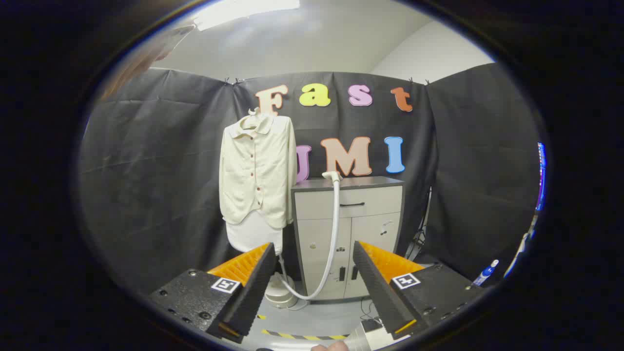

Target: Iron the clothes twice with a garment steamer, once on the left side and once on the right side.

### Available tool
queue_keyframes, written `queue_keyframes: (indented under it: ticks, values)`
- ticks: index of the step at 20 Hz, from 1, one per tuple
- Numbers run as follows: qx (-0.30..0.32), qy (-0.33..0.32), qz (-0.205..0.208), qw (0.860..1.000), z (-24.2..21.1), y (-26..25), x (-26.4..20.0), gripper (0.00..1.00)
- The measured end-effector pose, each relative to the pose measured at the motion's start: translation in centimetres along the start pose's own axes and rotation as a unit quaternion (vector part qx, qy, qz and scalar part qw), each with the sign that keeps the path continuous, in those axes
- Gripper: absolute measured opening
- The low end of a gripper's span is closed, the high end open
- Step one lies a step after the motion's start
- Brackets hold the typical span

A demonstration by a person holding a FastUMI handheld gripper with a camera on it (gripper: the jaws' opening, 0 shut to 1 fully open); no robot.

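1. Nearest the camera, the tool [312,273] stood open, its fingers spread wide with nothing between them.
2. Beyond the fingers stood a cabinet [348,234].
3. On the cabinet's top lay the steamer head [332,175]; its hose [333,234] ran down the cabinet's front to a base [282,292] on the floor.
4. Just beside the cabinet hung a cream shirt [257,170].

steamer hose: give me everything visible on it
The steamer hose is a smooth white tube, plastic-looking. Its top end hooks over the front edge of the grey cabinet, where the steamer head rests. From there it hangs down the cabinet front, sags in a loop near the floor, and curves back to the round white base unit below the cream shirt. It lies beyond the open gripper, untouched.
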State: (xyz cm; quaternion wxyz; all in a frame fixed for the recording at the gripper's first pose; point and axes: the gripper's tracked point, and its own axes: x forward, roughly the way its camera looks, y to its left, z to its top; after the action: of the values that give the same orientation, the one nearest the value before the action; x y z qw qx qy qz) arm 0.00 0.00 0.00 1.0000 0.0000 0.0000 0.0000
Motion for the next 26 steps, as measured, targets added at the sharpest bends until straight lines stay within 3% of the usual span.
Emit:
queue_keyframes:
  ticks: [17, 26]
  values:
    - [-0.002, 0.005, 0.008, 1.0, -0.3, 1.7, 0.8, 0.98]
    - [-0.009, 0.018, -0.001, 1.0, -0.4, 2.7, 5.3, 0.98]
